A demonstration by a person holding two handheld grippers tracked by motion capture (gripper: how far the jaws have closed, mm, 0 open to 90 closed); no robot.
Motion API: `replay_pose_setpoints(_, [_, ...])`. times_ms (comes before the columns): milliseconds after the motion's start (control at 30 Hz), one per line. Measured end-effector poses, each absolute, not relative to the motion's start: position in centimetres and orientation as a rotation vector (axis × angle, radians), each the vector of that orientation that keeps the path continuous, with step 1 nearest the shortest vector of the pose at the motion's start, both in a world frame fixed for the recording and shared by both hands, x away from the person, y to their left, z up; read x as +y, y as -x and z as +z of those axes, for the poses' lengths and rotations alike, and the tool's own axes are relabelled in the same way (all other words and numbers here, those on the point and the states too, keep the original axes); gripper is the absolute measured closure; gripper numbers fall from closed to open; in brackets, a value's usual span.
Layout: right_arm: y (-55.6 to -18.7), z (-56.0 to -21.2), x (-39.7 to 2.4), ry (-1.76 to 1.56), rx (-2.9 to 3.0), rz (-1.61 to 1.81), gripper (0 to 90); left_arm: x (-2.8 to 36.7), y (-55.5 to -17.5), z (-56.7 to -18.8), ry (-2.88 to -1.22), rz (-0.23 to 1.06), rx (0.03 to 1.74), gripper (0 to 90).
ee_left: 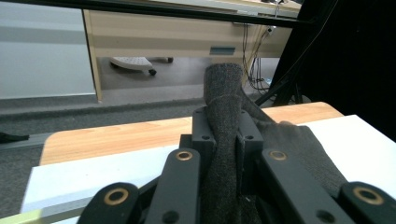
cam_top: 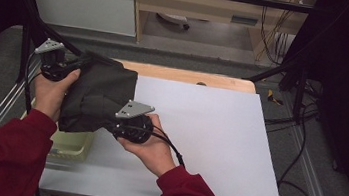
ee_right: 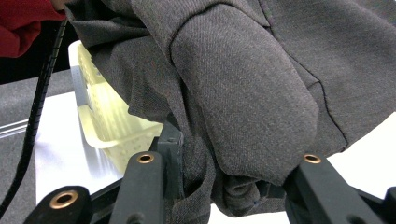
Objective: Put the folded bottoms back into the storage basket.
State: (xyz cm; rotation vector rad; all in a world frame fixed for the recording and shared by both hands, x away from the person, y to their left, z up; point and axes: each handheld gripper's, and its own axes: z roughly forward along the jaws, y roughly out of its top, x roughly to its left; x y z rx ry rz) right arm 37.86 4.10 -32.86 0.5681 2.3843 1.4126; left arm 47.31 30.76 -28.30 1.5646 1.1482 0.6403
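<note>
Rumpled dark woven garment (cam_top: 98,93), twill-textured folds

Wooden table (cam_top: 185,75); white sheet (cam_top: 216,148) covering most of top; pale yellow basket (cam_top: 72,145) at left edge.

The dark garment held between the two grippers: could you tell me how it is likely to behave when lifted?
The dark garment is probably floppy: it bunches and sags between the left gripper and right gripper. It seems light, hanging from two pinches. Its loose folds may drag over the basket.
</note>
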Motion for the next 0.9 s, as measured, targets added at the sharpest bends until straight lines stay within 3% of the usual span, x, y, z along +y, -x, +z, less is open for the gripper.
replay_pose_setpoints(900, [-37.9, -32.6, 7.9, -0.506, 2.395, 1.441, 60.5, 35.1, -46.6, -28.4, -1.497, 0.633, 1.178, 82.1])
